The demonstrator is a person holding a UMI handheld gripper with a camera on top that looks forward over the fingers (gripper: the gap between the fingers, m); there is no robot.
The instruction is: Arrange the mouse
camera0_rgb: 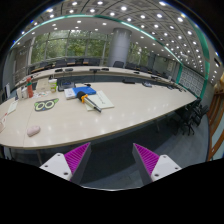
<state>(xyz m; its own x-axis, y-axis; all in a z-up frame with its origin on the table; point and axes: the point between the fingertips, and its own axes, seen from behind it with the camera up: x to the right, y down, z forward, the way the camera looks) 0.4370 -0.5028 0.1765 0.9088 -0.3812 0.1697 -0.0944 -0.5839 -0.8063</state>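
Observation:
A small pale oval mouse (33, 130) lies on the long light table (120, 115), near its front edge and far to the left of my fingers. My gripper (111, 152) is open and empty, its two magenta pads spread wide. It hangs in front of the table's near edge, well back from the mouse and above the floor.
On the table's left half lie a blue object (84, 91) on a white sheet (98, 100), a green-ringed item (45, 104) and small bottles (22, 92). Chairs (190, 115) stand at the table's right end. A further desk row and a pillar (120, 45) stand behind.

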